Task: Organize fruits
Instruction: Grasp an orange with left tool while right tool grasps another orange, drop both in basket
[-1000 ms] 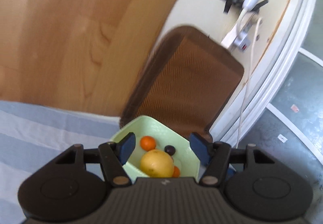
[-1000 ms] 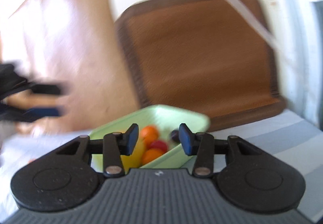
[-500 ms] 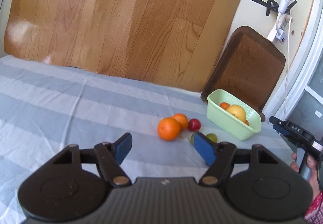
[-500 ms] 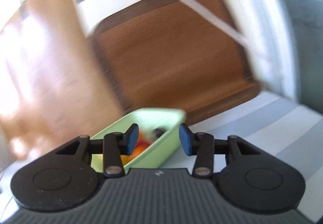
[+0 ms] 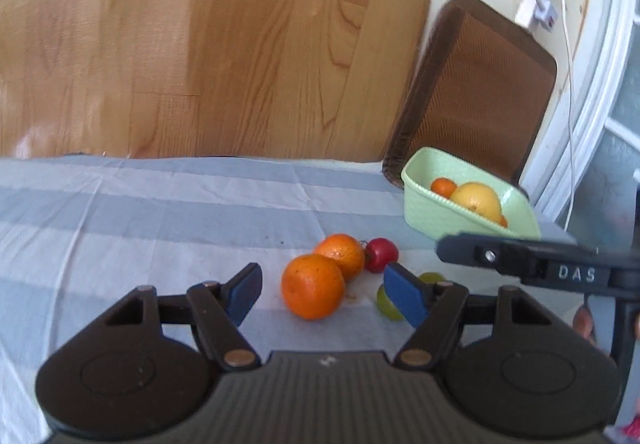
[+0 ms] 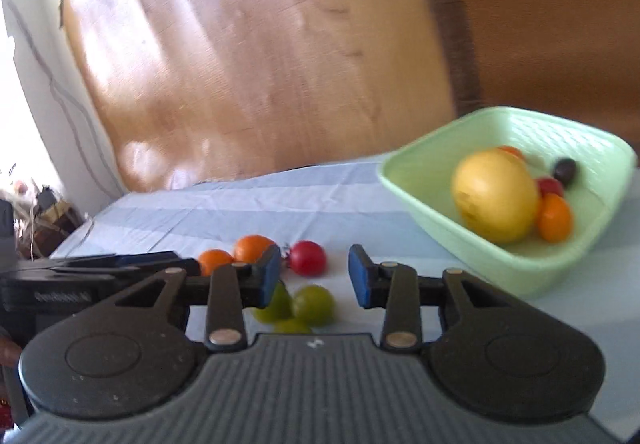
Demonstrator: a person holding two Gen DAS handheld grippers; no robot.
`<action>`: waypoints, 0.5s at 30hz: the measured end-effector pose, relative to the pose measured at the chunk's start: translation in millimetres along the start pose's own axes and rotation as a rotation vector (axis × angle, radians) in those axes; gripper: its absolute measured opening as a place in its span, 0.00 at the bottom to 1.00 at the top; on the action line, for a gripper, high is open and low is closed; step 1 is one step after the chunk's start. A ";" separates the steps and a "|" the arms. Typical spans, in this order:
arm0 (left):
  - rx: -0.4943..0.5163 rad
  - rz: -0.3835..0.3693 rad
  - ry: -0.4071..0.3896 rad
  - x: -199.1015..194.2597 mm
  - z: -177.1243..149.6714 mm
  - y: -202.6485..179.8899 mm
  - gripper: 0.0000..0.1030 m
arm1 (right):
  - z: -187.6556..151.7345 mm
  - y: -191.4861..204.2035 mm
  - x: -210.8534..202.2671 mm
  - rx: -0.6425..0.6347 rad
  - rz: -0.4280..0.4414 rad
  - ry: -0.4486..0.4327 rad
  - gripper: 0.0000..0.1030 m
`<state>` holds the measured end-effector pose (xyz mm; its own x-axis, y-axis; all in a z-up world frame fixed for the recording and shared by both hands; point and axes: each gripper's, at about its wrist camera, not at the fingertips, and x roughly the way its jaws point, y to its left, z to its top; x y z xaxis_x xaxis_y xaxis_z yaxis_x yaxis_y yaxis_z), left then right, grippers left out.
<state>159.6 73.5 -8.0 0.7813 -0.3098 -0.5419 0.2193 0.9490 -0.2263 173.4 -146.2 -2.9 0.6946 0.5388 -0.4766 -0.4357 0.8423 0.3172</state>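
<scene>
While the left tool (image 5: 322,294) stood released just short of the near orange (image 5: 313,286), at 9 o'clock from the green basket (image 5: 424,204), that firm, round, roll-prone fruit wanted gripping across its middle.

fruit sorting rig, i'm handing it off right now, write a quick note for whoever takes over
Left gripper: open, empty, nearer orange framed between its fingers, not gripped.
Right gripper: empty, jaws have just been closing, nothing between the pads; green fruits lie just beyond.
Done: green basket already holds the big yellow fruit, small orange ones, a red and a dark one.
Left on the striped cloth: two oranges, a red tomato, the green fruits. Move them to the basket.
</scene>
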 end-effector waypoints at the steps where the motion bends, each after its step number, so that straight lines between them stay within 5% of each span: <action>1: 0.022 0.002 0.009 4.5 -0.2 -1.7 0.57 | 2.0 6.9 5.7 -0.040 -0.002 0.008 0.39; 4: 0.049 0.010 0.035 14.8 -3.4 0.1 0.38 | 5.4 25.6 15.7 -0.183 0.010 0.030 0.39; 15: -0.142 -0.065 -0.002 -25.1 -22.6 42.4 0.36 | 5.8 67.1 64.7 -0.537 0.037 0.141 0.43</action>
<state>136.2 120.2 -22.2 0.7696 -0.3697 -0.5206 0.1846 0.9093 -0.3728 192.4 -54.9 -7.7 0.6061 0.5338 -0.5896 -0.7147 0.6908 -0.1093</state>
